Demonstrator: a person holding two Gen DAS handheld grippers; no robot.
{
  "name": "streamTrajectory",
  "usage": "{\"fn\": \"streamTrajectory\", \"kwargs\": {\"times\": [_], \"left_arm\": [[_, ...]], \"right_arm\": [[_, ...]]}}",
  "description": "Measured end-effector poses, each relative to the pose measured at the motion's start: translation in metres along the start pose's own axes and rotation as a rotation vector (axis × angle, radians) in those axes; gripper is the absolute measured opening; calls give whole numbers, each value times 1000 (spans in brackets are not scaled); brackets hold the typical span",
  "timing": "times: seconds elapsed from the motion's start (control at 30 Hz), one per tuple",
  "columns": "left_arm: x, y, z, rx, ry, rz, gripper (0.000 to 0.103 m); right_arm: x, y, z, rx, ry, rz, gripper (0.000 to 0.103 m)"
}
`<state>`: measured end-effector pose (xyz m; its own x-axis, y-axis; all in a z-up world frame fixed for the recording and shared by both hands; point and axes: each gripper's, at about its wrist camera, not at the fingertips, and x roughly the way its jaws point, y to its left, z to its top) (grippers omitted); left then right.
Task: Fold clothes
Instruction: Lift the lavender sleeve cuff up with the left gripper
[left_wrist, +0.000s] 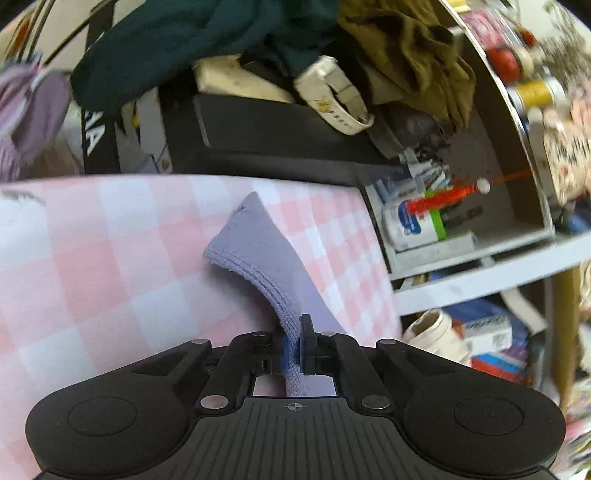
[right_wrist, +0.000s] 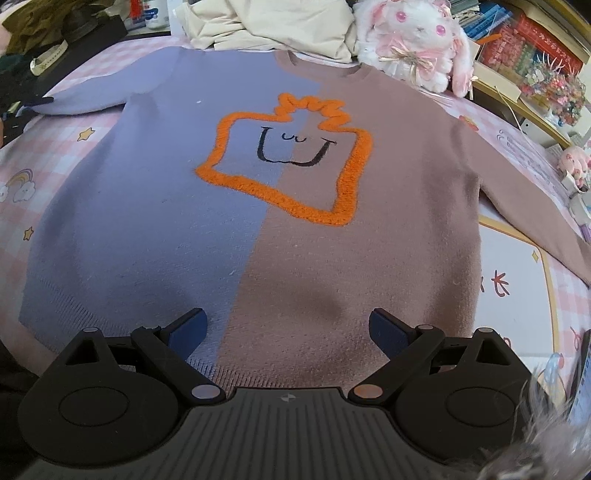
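Ribbed lilac cuff (left_wrist: 255, 258), fuzzy sweater (right_wrist: 280, 229)

A pink and white checked bed sheet (right_wrist: 55, 162) is being shown spread over the bed, and every other thing is being placed against it. Printed on it at the left edge, a rainbow with clouds (right_wrist: 18, 184) and small yellow stars (right_wrist: 85, 133) are being seen. At its far edge, a cream cloth (right_wrist: 273, 26) is lying bunched, with a white and pink plush rabbit (right_wrist: 417, 40) sitting just beside it. Beyond the sheet's right side, rows of books (right_wrist: 532, 40) are being kept on a shelf. Past its far left corner, a dark green garment (left_wrist: 192, 40) and an olive garment (left_wrist: 410, 51) are being left heaped over a black box (left_wrist: 266, 136).
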<state>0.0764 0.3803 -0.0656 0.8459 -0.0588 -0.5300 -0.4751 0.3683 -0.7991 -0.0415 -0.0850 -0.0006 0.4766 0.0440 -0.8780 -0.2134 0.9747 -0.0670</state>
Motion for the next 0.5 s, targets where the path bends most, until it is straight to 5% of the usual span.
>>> {"fn": "streamTrajectory", "kwargs": {"times": [0.3,0.5], "left_arm": [[-30,-56,-7,192,-26,-110,4],[-47,-122,-45,364,-41,-184,4]], "right_arm": [[-1,-7,-2,-31,3,29,95],[-3,-29,-3,-63,-45,44,95]]}}
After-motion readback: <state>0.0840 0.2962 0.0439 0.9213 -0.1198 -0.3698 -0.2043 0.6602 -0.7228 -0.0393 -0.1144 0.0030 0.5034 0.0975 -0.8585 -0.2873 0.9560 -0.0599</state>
